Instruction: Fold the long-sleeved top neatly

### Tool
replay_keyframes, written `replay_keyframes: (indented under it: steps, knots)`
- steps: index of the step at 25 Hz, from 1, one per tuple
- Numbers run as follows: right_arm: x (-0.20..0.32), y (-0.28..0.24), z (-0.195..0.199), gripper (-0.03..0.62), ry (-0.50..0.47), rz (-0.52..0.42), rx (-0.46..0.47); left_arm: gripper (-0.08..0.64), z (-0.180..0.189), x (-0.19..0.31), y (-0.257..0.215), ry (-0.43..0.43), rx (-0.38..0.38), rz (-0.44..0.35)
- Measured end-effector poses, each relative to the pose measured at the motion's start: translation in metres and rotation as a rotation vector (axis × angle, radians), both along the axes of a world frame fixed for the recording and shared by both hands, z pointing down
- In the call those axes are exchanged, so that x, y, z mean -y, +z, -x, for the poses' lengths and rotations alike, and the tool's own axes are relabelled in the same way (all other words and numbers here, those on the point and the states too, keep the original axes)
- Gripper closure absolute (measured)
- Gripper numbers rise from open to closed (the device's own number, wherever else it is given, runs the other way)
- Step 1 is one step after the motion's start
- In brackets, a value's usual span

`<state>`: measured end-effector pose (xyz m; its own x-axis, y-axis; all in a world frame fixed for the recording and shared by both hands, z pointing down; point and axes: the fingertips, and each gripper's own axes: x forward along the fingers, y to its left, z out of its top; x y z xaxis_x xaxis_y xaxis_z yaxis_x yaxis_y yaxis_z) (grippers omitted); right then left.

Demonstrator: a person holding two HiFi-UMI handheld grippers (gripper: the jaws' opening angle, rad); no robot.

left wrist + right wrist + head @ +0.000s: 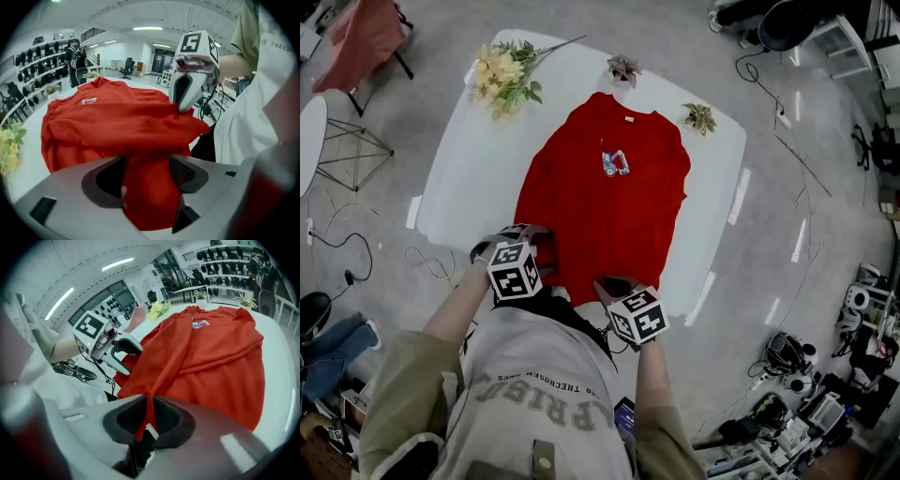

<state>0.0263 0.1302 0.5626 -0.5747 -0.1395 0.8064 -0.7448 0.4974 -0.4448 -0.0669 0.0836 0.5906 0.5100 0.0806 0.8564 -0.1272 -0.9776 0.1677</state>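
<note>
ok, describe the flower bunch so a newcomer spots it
Find the white table with the red top spread on it. At its far left corner lies the flower bunch. It is pale yellow with long stems, unlike the two small plants.

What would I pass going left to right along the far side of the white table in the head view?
bunch of pale yellow flowers → small pinkish plant → small green-and-tan plant
</note>
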Motion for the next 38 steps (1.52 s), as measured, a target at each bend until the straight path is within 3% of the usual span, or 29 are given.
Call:
replay_keyframes:
  steps: [8,14,17,19,22,23,27,31,34,35,36,38]
  knots:
    - [0.049,-0.051,-0.064,0.555,0.042,-0.094,-0.077,0.264,0.013,0.0,-0.002,0.039,-0.026,0.058]
    - [0.056,-0.003,-0.106,0.555,0.09,-0.037,-0.172,0.264,0.023,0.008,-0.011,0.009,-0.012,0.06]
    - [0.057,0.019,-0.117,0.554,0.062,-0.052,-0.255,0.264,0.022,0.05,-0.034,-0.116,-0.073,-0.004]
    - [0.054,0.022,-0.116,0.519,0.024,-0.065,-0.275,0.265,0.018,0.096,-0.047,-0.207,-0.087,-0.091]
    - [0.044,0.011,-0.11,0.348,-0.001,-0.056,-0.225,0.265,0.011,0.171,-0.056,-0.267,-0.031,-0.263]
    - [0.042,0.006,-0.111,0.344,0.011,-0.06,-0.213,0.265,0.006,0.192,-0.056,-0.275,-0.006,-0.301]
    - [0.033,-0.005,-0.128,0.344,0.102,-0.093,-0.218,0.284,-0.012,0.252,-0.04,-0.346,0.049,-0.289]
    - [0.028,0.0,-0.134,0.344,0.205,-0.097,-0.2,0.338,-0.014,0.275,-0.01,-0.403,0.128,-0.267]
    - [0.025,0.01,-0.129,0.347,0.207,-0.066,-0.204,0.37,-0.011,0.28,0.004,-0.417,0.171,-0.276]
    - [0.025,0.013,-0.129,0.358,0.198,-0.062,-0.221,0.429,-0.011,0.282,0.003,-0.437,0.152,-0.281]
    - [0.027,0.015,-0.13,0.384,0.191,-0.065,-0.246,0.504,-0.011,0.285,-0.002,-0.463,0.123,-0.285]
    - [0.032,0.014,-0.135,0.537,0.193,-0.083,-0.294,0.526,-0.008,0.29,-0.011,-0.516,0.067,-0.284]
